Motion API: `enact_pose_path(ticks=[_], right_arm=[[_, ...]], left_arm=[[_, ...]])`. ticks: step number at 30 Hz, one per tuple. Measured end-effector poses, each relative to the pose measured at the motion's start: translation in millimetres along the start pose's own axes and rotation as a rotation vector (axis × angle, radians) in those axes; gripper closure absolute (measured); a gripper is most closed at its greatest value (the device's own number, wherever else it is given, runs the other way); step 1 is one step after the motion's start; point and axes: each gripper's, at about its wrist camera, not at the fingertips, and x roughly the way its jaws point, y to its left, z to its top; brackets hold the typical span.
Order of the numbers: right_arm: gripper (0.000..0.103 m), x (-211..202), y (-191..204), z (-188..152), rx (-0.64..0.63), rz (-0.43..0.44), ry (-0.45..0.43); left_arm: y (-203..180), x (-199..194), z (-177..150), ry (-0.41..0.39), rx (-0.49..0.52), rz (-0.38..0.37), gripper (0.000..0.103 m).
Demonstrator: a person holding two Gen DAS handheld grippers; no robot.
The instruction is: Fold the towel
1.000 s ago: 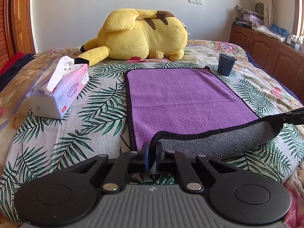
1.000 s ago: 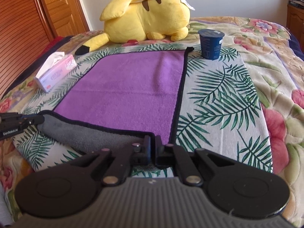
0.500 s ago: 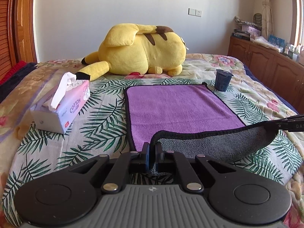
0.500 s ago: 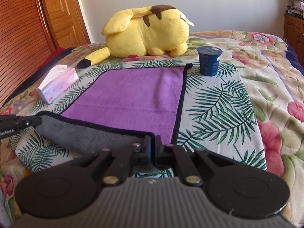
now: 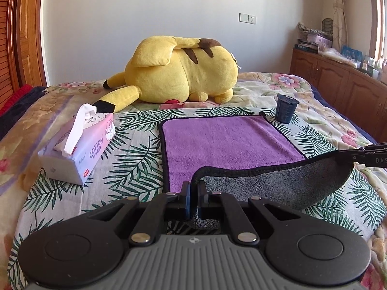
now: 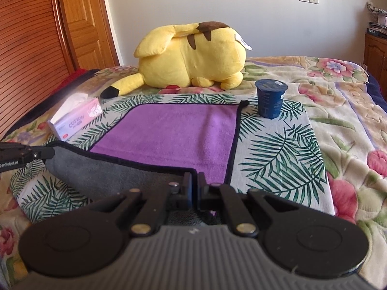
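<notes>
A purple towel with a black hem and grey underside lies flat on the bed; it also shows in the right wrist view. My left gripper is shut on the towel's near left corner. My right gripper is shut on the near right corner. Both corners are raised above the bed, so the near edge hangs between them with the grey underside facing me. The right gripper's fingers show at the right edge of the left wrist view, and the left gripper's fingers at the left edge of the right wrist view.
A yellow plush toy lies behind the towel. A tissue pack stands to the towel's left. A dark blue cup stands at the far right corner. Wooden cabinets line the right side, a wooden door the left.
Both grippers have risen with the towel corners, lifting the near edge higher and turning more grey underside up. The views now tilt higher toward the wall.
</notes>
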Motion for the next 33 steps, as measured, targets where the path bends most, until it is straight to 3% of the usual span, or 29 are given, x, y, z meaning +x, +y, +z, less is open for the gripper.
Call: enact_pose_path(ticks=[20, 33], right_arm=[[0.098, 19.3, -2.8, 11.8, -0.065, -0.019, -0.015], [0.099, 27.3, -7.1, 39.7, -0.096, -0.017, -0.063]], left_arm=[[1.2, 18.6, 18.4, 0.007, 0.054, 0.022, 0.103], [3.5, 33.6, 49.6, -0.023, 0.068, 0.034, 0.103]])
